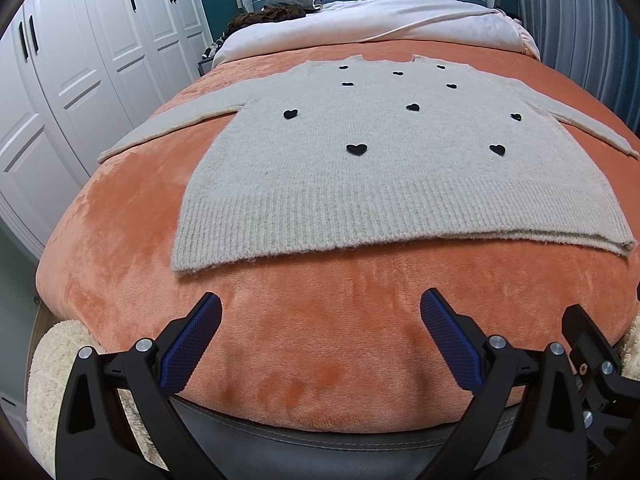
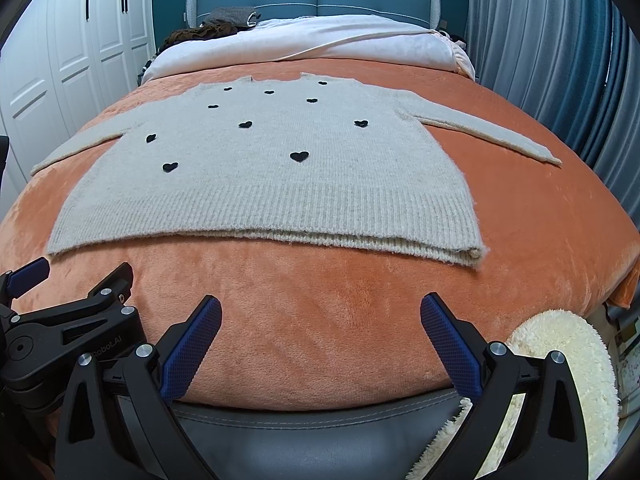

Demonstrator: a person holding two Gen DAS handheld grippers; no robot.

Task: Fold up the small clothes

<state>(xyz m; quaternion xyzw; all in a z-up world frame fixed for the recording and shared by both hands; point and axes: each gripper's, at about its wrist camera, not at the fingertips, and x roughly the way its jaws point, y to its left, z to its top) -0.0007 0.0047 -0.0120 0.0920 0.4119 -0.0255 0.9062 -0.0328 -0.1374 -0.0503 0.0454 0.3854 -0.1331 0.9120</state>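
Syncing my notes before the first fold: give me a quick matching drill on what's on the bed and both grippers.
Things:
1. sweater
2. blanket
3. left gripper
4. white duvet

States:
A. orange, covering the bed
B. bunched near the headboard
C. open, holding nothing
D. spread flat, sleeves out

Pairs: 1-D, 2-A, 3-C, 4-B. The right gripper is open too.

The sweater (image 1: 360, 176) is lying flat on the blanket (image 1: 300, 340), its hem toward the cameras and its sleeves reaching out left and right. The left gripper (image 1: 320, 316) and the right gripper (image 2: 320, 316) are hovering side by side before the hem. The pillows (image 2: 320, 40) are lying behind the sweater, the wardrobe (image 1: 80, 80) is standing left.
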